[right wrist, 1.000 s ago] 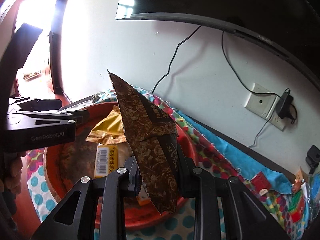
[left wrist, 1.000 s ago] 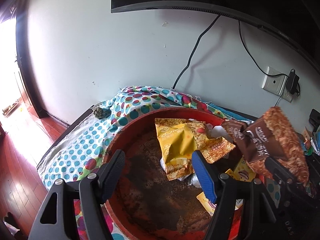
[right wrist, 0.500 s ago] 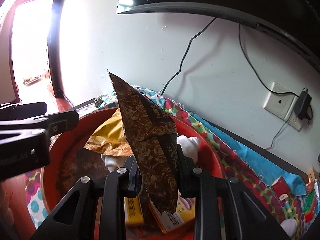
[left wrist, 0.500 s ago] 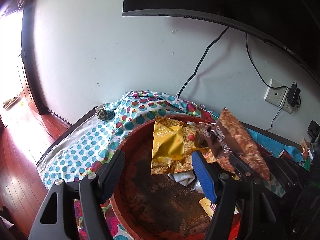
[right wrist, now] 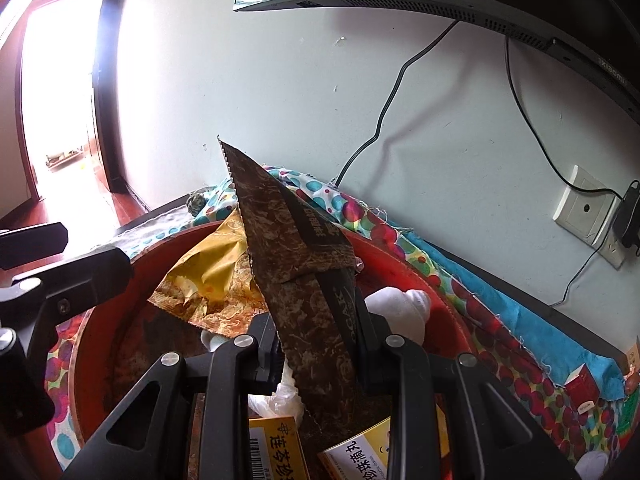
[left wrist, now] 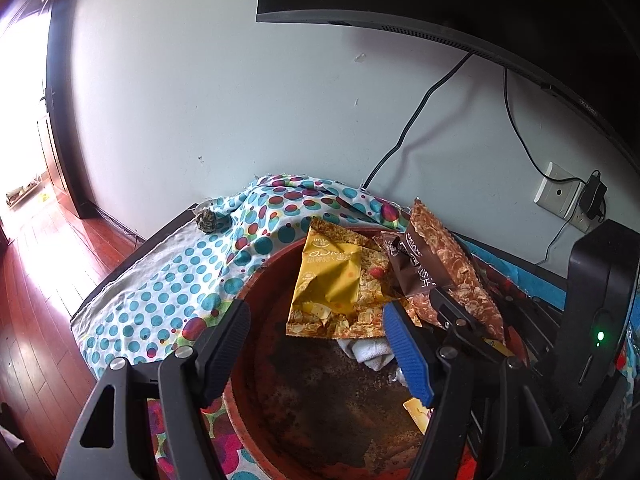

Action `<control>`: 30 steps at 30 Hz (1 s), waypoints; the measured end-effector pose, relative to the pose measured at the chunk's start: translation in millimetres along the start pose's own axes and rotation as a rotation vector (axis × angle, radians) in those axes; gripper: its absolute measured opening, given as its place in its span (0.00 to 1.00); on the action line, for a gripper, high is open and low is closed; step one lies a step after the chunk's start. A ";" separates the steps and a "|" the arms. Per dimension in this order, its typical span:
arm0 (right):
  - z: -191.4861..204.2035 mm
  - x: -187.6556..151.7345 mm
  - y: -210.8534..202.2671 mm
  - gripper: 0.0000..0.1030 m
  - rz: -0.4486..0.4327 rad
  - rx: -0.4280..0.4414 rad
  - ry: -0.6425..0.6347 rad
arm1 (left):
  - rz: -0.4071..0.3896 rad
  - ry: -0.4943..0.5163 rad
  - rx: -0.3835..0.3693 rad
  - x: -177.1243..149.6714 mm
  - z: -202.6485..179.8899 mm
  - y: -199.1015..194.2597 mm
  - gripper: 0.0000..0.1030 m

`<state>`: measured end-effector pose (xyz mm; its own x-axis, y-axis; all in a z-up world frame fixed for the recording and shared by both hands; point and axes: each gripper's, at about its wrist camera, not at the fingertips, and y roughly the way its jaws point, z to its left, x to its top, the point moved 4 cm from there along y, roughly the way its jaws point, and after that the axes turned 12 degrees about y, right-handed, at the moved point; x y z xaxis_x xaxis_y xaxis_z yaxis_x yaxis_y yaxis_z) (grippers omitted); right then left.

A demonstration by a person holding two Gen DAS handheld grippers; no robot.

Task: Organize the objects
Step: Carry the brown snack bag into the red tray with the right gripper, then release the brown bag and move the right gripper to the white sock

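Observation:
My right gripper [right wrist: 316, 344] is shut on a brown snack packet [right wrist: 296, 264] and holds it upright over the red round tray [right wrist: 416, 276]. The left wrist view shows the same brown packet [left wrist: 436, 264] above the tray's right side, with the tray [left wrist: 264, 280] below it. A yellow snack packet [left wrist: 332, 284] lies in the tray, also seen as the yellow packet [right wrist: 208, 276] left of the brown one. My left gripper [left wrist: 316, 340] hangs open over the tray's near left part with nothing between its fingers. Yellow boxes [right wrist: 280, 452] lie in the tray under the right gripper.
The tray sits on a dotted cloth [left wrist: 168, 280] over a dark table by a white wall. A monitor [left wrist: 440, 4] hangs above, with cables and a wall socket [left wrist: 560, 196]. A white cloth [right wrist: 400, 308] lies in the tray. Wooden floor [left wrist: 36, 280] drops off at left.
The right gripper carried the brown packet leftward and down, deeper over the tray toward the yellow packet. The left gripper stayed open and nearly still.

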<state>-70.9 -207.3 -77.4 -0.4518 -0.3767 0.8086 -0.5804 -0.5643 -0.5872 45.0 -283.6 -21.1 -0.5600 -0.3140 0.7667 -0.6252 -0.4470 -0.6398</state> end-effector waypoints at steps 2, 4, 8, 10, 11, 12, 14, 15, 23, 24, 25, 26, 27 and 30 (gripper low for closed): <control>-1.5 -1.2 0.4 0.25 0.003 0.000 0.002 | 0.000 0.001 -0.003 0.0 -1.1 -0.1 0.69; -2.3 -2.7 -0.2 0.25 0.009 0.004 0.007 | -0.001 0.006 -0.001 -0.3 -1.8 -0.8 0.69; -1.2 -4.7 -2.6 0.27 0.013 0.008 0.004 | -0.002 0.010 -0.002 0.4 -3.0 -0.7 0.69; -1.6 -4.7 -3.5 0.30 0.014 0.009 0.008 | -0.001 0.012 -0.002 0.2 -3.4 -0.3 0.69; -1.5 -4.2 -5.6 0.32 0.005 0.009 0.008 | 0.001 0.012 -0.001 0.2 -3.4 0.0 0.69; -1.0 -3.2 -7.9 0.40 -0.004 0.005 0.007 | 0.002 0.012 -0.001 0.2 -3.2 0.2 0.69; 0.1 -1.2 -12.3 0.57 -0.021 -0.002 0.001 | 0.003 0.009 0.000 -0.1 -2.6 0.2 0.69; 0.7 0.0 -15.2 0.59 -0.033 -0.003 -0.002 | 0.004 0.008 0.000 -0.3 -2.6 0.0 0.69; 5.0 6.5 -39.4 0.63 -0.072 0.022 -0.013 | -0.003 0.028 0.008 0.1 -8.0 -2.6 0.69; 4.2 6.3 -43.4 0.63 -0.078 0.023 -0.012 | -0.003 0.031 0.008 0.2 -8.7 -2.7 0.69; 2.6 5.5 -48.9 0.64 -0.084 0.027 -0.011 | -0.003 0.033 0.008 0.1 -8.9 -3.0 0.69; 1.0 5.0 -52.2 0.64 -0.088 0.026 -0.011 | -0.005 0.037 0.010 0.4 -10.0 -3.6 0.69; -1.0 3.8 -56.8 0.64 -0.094 0.022 -0.009 | -0.007 0.041 0.012 0.4 -11.1 -3.9 0.69; -12.7 -1.6 -69.4 0.65 -0.102 0.009 -0.005 | -0.010 0.061 0.022 0.9 -15.1 -4.9 0.69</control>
<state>-38.5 -158.1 -38.3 -0.3873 -0.3202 0.8646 -0.6175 -0.6063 -0.5011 39.3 -269.1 -18.1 -0.5861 -0.2581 0.7680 -0.6191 -0.4688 -0.6300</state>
